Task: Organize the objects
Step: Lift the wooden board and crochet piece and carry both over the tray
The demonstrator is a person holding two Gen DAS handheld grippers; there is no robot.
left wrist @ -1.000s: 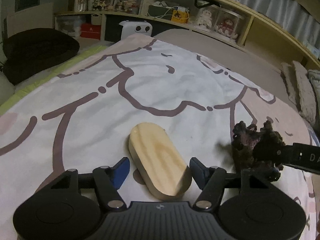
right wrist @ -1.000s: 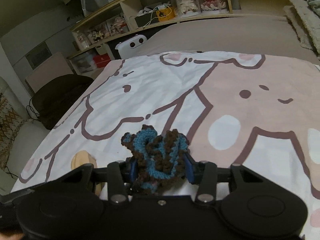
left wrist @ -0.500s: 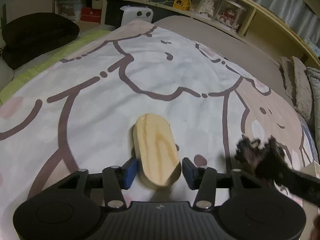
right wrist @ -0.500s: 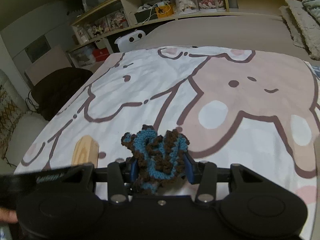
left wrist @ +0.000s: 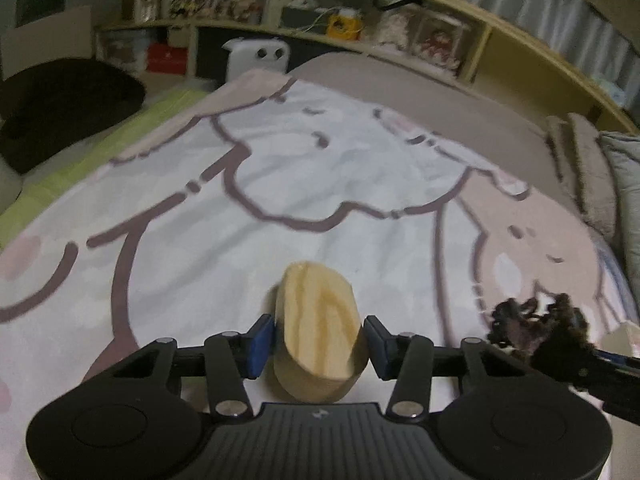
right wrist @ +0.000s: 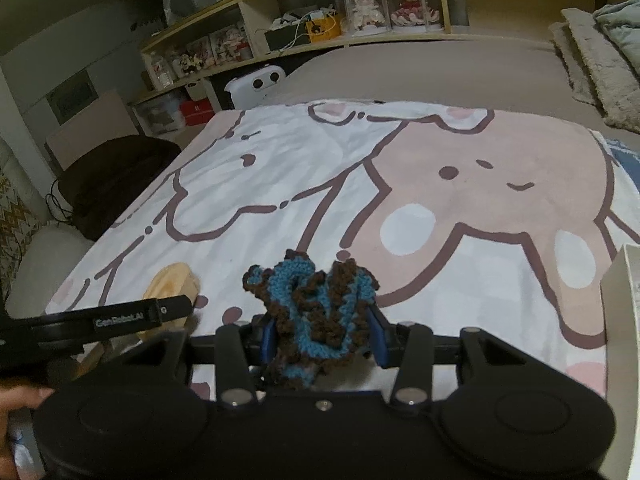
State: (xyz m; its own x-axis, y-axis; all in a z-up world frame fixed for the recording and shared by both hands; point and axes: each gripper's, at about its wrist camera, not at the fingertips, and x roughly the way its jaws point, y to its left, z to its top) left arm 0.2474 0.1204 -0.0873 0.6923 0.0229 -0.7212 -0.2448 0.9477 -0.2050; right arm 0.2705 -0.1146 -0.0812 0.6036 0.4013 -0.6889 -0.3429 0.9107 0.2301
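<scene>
An oval wooden block [left wrist: 320, 328] lies on the cartoon-print bedspread [left wrist: 280, 184], between the fingers of my left gripper [left wrist: 319, 346]. The jaws are closing, and both blue pads [left wrist: 262, 344] touch the block's long sides. My right gripper [right wrist: 322, 338] is shut on a blue and brown crocheted piece [right wrist: 316, 304], held above the bedspread [right wrist: 460, 184]. In the left wrist view, that piece [left wrist: 532, 326] shows at the right edge. In the right wrist view, the block [right wrist: 174, 284] lies at the left, behind the left gripper's black arm [right wrist: 120, 320].
A white box edge [right wrist: 622, 320] stands at the right of the right gripper. Folded blankets [right wrist: 600, 52] lie at the bed's far right. A dark cushion [left wrist: 60, 112] sits left of the bed. Shelves with dolls and a white device [left wrist: 256, 60] line the far wall.
The left jaws have narrowed from well apart to touching the wooden block. The right gripper has carried the crocheted piece to the right, and a white box edge has come into its view.
</scene>
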